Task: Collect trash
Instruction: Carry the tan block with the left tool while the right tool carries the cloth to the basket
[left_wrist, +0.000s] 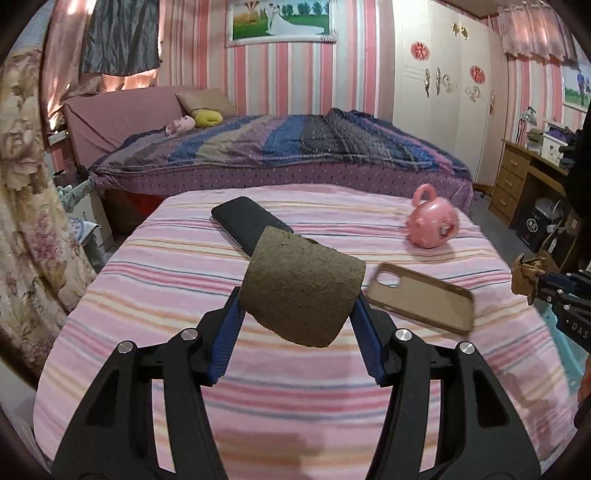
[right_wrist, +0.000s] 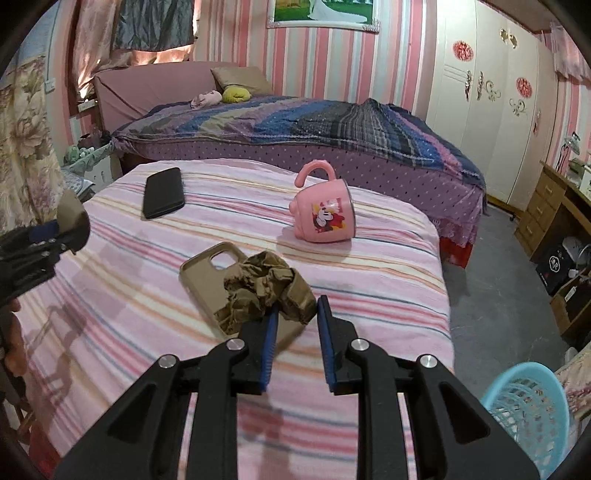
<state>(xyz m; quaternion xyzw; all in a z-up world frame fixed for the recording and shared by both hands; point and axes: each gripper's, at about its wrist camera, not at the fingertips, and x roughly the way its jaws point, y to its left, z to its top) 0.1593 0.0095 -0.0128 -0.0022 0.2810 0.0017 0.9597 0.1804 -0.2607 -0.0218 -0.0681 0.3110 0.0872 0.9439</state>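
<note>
My left gripper (left_wrist: 297, 295) is shut on a brown cardboard tube (left_wrist: 301, 286) and holds it above the pink striped table cover (left_wrist: 184, 280). My right gripper (right_wrist: 295, 304) is shut on a crumpled brown paper wad (right_wrist: 264, 286), held above a beige phone case (right_wrist: 207, 273). The paper wad also shows at the right edge of the left wrist view (left_wrist: 526, 275), and the tube at the left edge of the right wrist view (right_wrist: 72, 216). A light blue basket (right_wrist: 528, 410) stands on the floor at the lower right.
A black phone (right_wrist: 163, 192) lies at the far left of the table. A pink cartoon mug (right_wrist: 325, 218) lies on its side at the far right. A bed (right_wrist: 295, 125) stands behind the table, a wooden desk (right_wrist: 554, 210) to the right.
</note>
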